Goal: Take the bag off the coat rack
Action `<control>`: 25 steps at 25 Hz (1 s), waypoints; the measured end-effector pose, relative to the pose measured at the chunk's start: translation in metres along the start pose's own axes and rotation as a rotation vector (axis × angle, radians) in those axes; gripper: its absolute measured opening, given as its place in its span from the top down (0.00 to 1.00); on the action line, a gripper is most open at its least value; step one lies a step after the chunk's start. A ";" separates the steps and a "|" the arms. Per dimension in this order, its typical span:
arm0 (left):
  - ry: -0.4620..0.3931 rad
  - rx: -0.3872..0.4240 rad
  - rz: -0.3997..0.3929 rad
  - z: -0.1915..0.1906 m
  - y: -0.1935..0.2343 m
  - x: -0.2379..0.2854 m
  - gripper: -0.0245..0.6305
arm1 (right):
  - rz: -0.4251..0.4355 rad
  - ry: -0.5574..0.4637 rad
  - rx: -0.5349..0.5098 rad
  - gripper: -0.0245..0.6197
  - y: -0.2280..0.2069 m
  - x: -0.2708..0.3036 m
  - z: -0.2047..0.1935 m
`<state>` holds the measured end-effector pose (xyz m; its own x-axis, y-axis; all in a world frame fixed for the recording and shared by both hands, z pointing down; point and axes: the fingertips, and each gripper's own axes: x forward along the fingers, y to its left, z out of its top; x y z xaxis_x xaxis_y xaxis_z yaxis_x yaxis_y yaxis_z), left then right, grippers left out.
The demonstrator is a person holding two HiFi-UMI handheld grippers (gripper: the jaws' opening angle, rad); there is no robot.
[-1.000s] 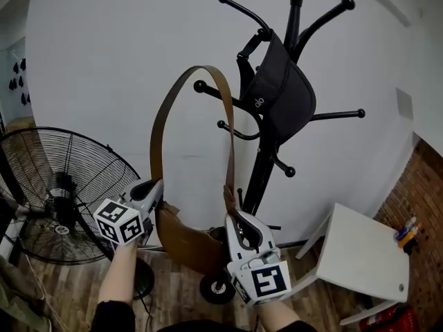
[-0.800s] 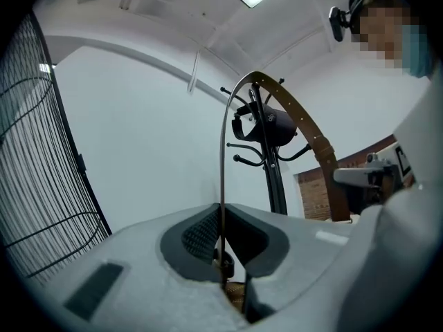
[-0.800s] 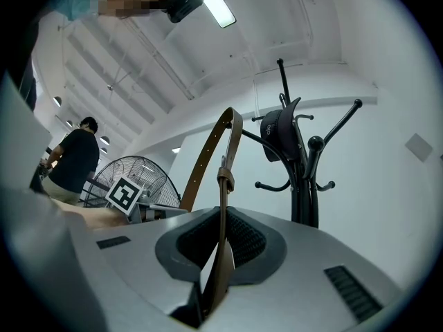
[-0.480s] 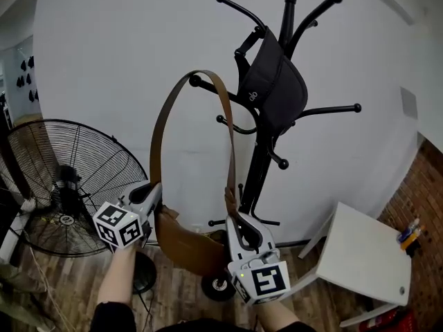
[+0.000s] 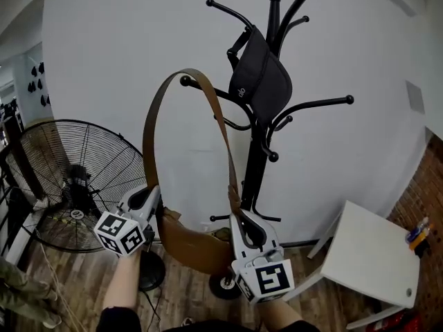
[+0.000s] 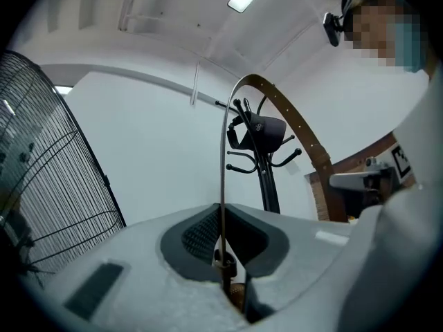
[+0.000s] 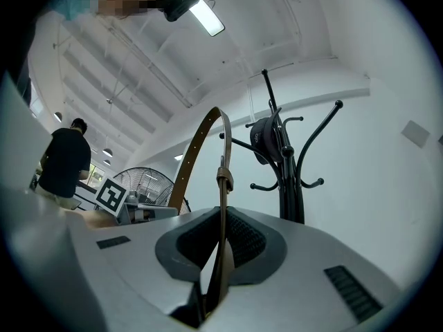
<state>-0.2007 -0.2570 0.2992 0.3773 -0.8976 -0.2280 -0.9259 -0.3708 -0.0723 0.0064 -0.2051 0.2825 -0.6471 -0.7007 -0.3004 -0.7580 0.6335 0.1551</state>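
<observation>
A brown leather bag (image 5: 188, 243) hangs low between my two grippers. Its long strap (image 5: 154, 126) arches up to the tip of a left hook on the black coat rack (image 5: 257, 159); whether it rests on that hook I cannot tell. My left gripper (image 5: 153, 200) is shut on the strap's left end (image 6: 221, 185). On the right side, near the buckle, my right gripper (image 5: 240, 220) is shut on the strap (image 7: 223, 216). A black bag (image 5: 261, 83) hangs higher on the rack.
A large floor fan (image 5: 68, 185) stands at the left, close to my left gripper. A white table (image 5: 374, 258) sits at the lower right by a brick wall (image 5: 433, 185). The rack's base (image 5: 222, 286) is under the bag. A person (image 7: 65, 162) stands far behind.
The head view has swung, so the rack sits higher and further left in the picture. Both grippers keep the same grips on the strap, which still arches by the hook.
</observation>
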 end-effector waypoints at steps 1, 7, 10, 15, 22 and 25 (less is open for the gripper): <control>-0.001 0.002 0.004 0.001 -0.003 -0.004 0.94 | 0.004 -0.004 0.004 0.92 0.000 -0.003 0.001; 0.013 0.008 0.032 0.001 -0.023 -0.023 0.94 | 0.032 0.003 0.043 0.92 -0.004 -0.018 -0.003; 0.030 0.006 0.048 -0.007 -0.035 -0.030 0.94 | 0.050 0.021 0.061 0.92 -0.008 -0.029 -0.011; 0.070 0.008 0.057 -0.026 -0.059 -0.042 0.94 | 0.053 0.058 0.088 0.92 -0.019 -0.050 -0.030; 0.101 -0.009 0.060 -0.053 -0.097 -0.058 0.94 | 0.045 0.098 0.120 0.92 -0.036 -0.075 -0.050; 0.108 -0.032 0.073 -0.061 -0.113 -0.067 0.94 | 0.033 0.112 0.132 0.92 -0.041 -0.087 -0.058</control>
<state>-0.1205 -0.1697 0.3819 0.3104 -0.9423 -0.1255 -0.9505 -0.3094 -0.0284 0.0893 -0.1889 0.3564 -0.6820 -0.7064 -0.1893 -0.7237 0.6892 0.0357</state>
